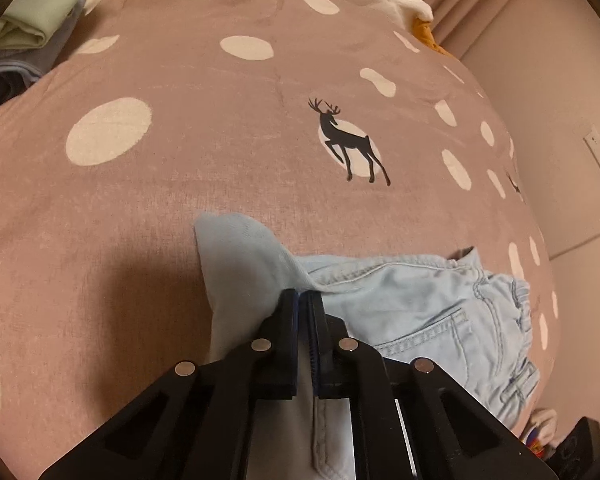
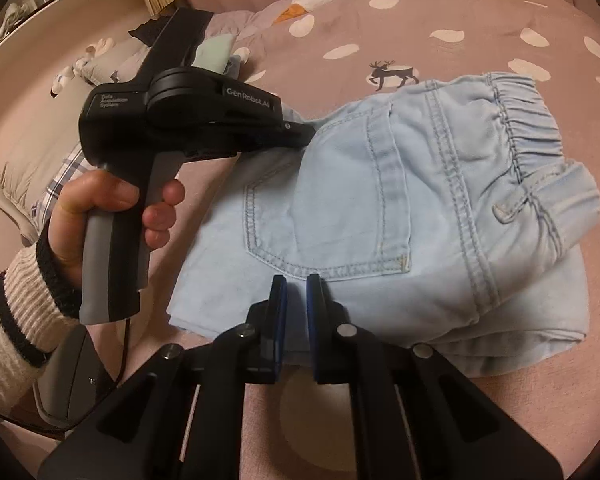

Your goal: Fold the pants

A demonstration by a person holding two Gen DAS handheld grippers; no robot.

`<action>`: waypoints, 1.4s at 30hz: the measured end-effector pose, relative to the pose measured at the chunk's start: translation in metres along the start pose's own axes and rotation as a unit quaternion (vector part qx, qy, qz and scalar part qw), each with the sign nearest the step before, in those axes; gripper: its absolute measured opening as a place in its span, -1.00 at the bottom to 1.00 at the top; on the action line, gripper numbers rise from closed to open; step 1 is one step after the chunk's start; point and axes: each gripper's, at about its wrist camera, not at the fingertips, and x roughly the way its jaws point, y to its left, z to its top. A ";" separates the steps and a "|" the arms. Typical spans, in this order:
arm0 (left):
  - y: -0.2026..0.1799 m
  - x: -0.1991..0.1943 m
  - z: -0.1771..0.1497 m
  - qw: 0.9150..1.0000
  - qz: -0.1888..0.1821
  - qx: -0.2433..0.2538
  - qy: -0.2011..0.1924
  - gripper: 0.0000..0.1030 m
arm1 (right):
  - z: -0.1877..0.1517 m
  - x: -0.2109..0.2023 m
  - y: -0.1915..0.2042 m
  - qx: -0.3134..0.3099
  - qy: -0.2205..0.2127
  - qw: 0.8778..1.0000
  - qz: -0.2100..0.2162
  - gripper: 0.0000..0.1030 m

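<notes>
While my left claw [image 1: 301, 300] pinches a leg hem and my right claw [image 2: 296, 284] clamps the near edge, the jeans [image 2: 419, 208] lie mostly folded on the bed [image 1: 180, 208]; final fold remains.

The light blue pants [image 2: 399, 216] lie folded on a pink bed cover [image 2: 439, 12] with white dots and a deer [image 2: 393, 73]. The right gripper [image 2: 296, 286] pinches the near edge of the pants. A hand [image 2: 104, 216] holds the left gripper [image 2: 305, 133], whose tip touches the far edge.
</notes>
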 end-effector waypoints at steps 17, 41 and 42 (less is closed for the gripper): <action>-0.019 -0.055 -0.116 0.995 0.001 0.095 -0.026 -0.83 | 0.002 -0.031 -0.039 -0.002 -0.039 0.988 -0.148 -0.71; 0.028 -0.065 -0.097 0.996 -0.067 -0.056 -0.015 0.42 | -0.013 -0.066 -0.110 0.213 -0.059 0.975 -0.012 0.39; 0.027 -0.063 -0.095 0.996 -0.067 -0.053 -0.014 0.42 | -0.012 -0.063 -0.109 0.210 -0.057 0.976 -0.011 0.39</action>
